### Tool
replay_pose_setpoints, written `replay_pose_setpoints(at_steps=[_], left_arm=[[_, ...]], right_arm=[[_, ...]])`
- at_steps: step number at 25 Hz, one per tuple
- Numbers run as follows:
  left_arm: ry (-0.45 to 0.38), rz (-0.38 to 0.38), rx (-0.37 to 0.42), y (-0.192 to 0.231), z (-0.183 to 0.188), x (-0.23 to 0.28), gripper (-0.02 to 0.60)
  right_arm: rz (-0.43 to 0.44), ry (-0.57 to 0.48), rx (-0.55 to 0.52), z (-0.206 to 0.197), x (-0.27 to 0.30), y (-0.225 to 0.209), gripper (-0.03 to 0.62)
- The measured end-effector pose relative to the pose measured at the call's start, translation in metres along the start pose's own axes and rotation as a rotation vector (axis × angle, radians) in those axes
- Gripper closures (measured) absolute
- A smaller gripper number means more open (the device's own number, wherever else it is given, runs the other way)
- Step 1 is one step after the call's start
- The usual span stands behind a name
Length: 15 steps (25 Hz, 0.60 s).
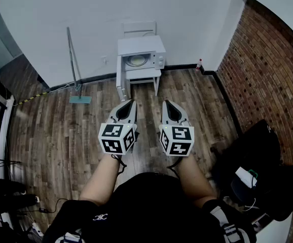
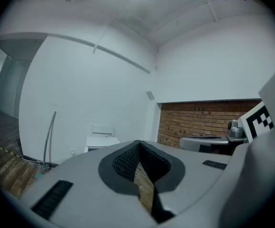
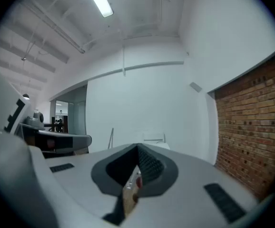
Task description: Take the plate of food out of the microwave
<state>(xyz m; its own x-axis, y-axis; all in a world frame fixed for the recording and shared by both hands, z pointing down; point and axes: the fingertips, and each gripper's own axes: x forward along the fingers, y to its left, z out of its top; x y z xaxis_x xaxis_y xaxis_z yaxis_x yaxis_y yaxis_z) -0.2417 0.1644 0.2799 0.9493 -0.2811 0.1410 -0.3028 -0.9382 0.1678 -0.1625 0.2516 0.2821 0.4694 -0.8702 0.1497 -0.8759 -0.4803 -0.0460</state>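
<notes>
White microwave (image 1: 140,53) was sitting on a little white table (image 1: 144,76) pushed up against the far wall. Its door (image 1: 119,72) looked swung open to the left, and you could see the plate of food (image 1: 136,60) inside the cavity, roughly in the middle. So as far as I could judge, the task had barely got going: this was the approach step, with nothing touched. The person stood out on the wooden floor (image 1: 60,130), well apart from the table, holding both tools out in front, side by side and aimed at the microwave. Left gripper (image 1: 130,104) was clenched with nothing in it, jaw tips meeting and only floorboards showing through the gap behind them. Right gripper (image 1: 168,105) was the same deal, closed up and empty. The plate lay straight ahead of both, a touch nearer the left one's line, with bare floor in between. My guess at what the next move needed: walk up to the table's front edge, let the jaws open, then take the plate by its rim and keep it level so the food doesn't slide. The door being open already saved a step. What the food actually was, way too small to tell.
</notes>
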Motion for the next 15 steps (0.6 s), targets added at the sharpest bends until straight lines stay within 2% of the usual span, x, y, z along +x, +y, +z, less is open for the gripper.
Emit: replay_pose_setpoints(at_steps=[7,15], left_arm=[[0.005,-0.022,-0.075,-0.016,0.006,0.021,0.584],[0.033,0.018,-0.067,-0.040,-0.001,0.038,0.584]], right_arm=[[0.000,-0.013,0.014,0.003,0.001,-0.024,0.588],[0.036,0.005,-0.011,-0.004,-0.006,-0.046,0.587]])
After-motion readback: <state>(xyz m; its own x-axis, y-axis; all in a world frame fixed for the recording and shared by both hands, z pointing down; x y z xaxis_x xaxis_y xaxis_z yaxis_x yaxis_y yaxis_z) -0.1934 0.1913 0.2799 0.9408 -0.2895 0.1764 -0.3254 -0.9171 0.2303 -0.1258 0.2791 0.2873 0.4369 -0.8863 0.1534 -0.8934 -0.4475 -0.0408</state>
